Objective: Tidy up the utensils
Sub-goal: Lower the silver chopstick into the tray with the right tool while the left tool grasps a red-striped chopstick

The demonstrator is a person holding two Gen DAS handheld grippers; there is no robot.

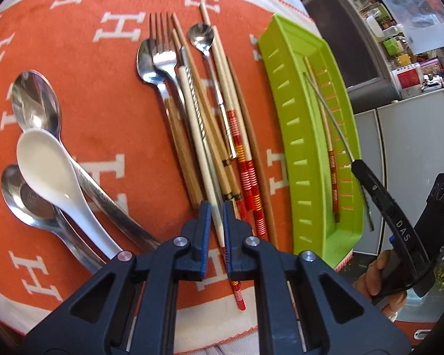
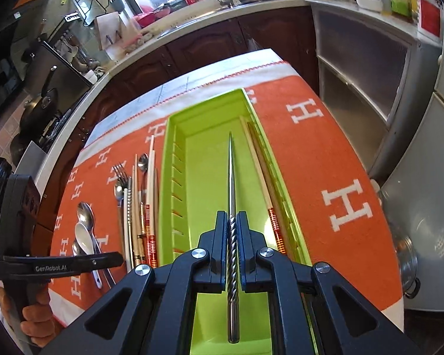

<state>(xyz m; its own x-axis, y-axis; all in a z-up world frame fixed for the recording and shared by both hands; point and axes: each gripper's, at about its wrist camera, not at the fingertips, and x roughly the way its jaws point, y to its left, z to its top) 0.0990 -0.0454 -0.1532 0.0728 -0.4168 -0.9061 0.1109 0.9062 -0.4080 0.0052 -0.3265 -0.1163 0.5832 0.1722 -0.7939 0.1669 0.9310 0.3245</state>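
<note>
While right claw (image 2: 230, 222) is clamping twisted steel chopstick (image 2: 231, 177) over green tray (image 2: 174, 136), left claw (image 1: 216, 216) is pinching, jaws nearly shut, cream chopstick (image 1: 192, 118) in pile on desk's orange cloth (image 1: 103, 124).

Progress, judging: early. Tray holding only red-banded chopstick (image 2: 273, 224) at 3 o'clock wall; possibly second stick beside, hard telling.

Remaining at 9 o'clock of tray: chopstick bundle, fork (image 1: 162, 56), steel spoons, white spoon (image 1: 50, 171).

Hidden: spoon handles, tray's near end being covered by claws.

Glossy plastic tray (image 2: 210, 159), twisted polished-metal chopstick (image 2: 232, 254)
</note>
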